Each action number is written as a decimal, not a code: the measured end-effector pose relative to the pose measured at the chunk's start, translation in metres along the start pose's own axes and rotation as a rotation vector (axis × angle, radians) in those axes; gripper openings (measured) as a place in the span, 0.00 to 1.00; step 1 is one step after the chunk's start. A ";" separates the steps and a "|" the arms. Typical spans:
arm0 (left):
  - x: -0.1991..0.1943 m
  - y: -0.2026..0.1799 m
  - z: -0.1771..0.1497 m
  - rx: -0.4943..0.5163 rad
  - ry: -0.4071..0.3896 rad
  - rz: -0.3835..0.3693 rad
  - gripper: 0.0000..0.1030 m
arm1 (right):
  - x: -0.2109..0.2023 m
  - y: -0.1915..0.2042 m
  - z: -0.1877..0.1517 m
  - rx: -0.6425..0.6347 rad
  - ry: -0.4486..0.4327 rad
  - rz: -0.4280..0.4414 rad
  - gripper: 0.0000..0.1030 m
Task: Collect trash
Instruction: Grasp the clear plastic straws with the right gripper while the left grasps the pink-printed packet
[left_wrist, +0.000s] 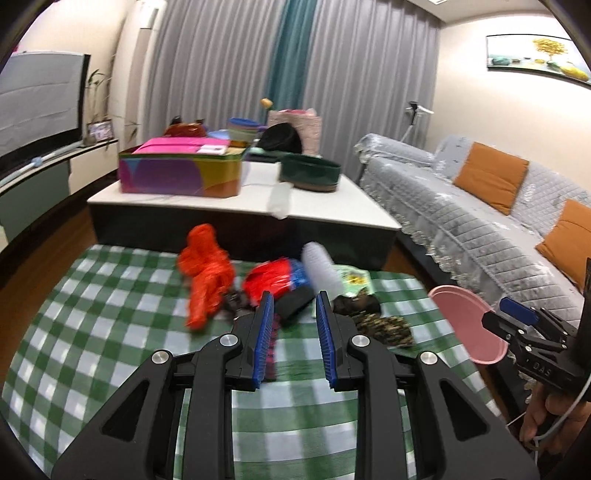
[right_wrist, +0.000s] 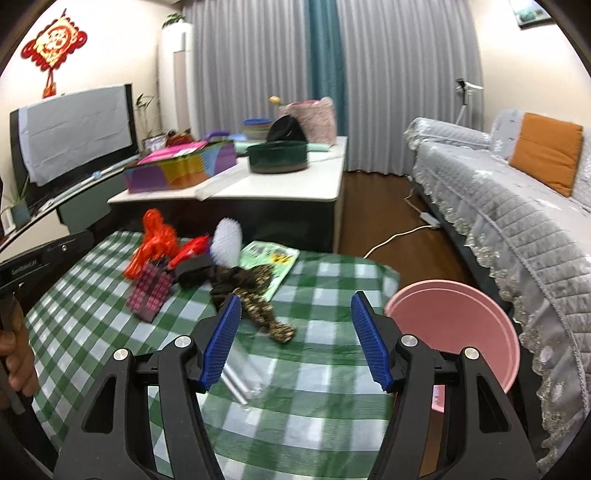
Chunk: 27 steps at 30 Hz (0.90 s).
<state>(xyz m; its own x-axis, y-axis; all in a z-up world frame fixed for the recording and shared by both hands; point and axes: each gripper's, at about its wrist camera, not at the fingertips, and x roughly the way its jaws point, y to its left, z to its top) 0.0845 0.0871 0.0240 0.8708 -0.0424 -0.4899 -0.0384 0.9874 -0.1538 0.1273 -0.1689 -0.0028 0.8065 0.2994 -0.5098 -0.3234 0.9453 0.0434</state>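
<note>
The left gripper (left_wrist: 294, 301) hung low over the green checked cloth (left_wrist: 92, 295), its blue pads a narrow gap apart with nothing between them. The right gripper (right_wrist: 295, 301) stood much wider, also empty, above the same cloth, with a clear plastic wrapper (right_wrist: 242, 376) lying flat just beyond its left pad.

Just beside the right gripper, at the cloth's right edge, sat the pink bin (right_wrist: 480, 325), its mouth tilted toward the camera.

Past the fingertips the trash lay in a loose heap near the cloth's far edge: a leopard-print rag (right_wrist: 264, 314), a dark crumpled piece (right_wrist: 225, 282), a maroon patterned packet (right_wrist: 149, 295) tilted up, a black block (right_wrist: 194, 267), an orange net bag (right_wrist: 157, 240), a red wrapper (left_wrist: 269, 277), a white ribbed cup (right_wrist: 227, 242) on its side, and a green leaflet (right_wrist: 271, 262). Several touched or overlapped.

Behind the cloth stood a low table (left_wrist: 332, 210) bearing a colourful box (left_wrist: 181, 173) and a dark green tin (left_wrist: 310, 171). A grey-covered sofa (left_wrist: 480, 236) ran along the right, and grey curtains (left_wrist: 229, 66) closed the far wall.
</note>
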 end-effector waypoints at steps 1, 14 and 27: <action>0.002 0.003 -0.001 -0.006 0.005 0.004 0.23 | 0.005 0.005 -0.002 -0.008 0.009 0.010 0.60; 0.043 0.032 -0.021 -0.038 0.069 0.072 0.23 | 0.060 0.030 -0.021 -0.032 0.141 0.095 0.60; 0.088 0.030 -0.033 -0.045 0.160 0.092 0.25 | 0.097 0.044 -0.041 -0.088 0.290 0.156 0.60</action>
<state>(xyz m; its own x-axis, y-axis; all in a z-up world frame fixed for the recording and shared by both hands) 0.1440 0.1077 -0.0526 0.7739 0.0205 -0.6330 -0.1395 0.9804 -0.1388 0.1707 -0.1033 -0.0854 0.5734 0.3782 -0.7267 -0.4835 0.8723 0.0724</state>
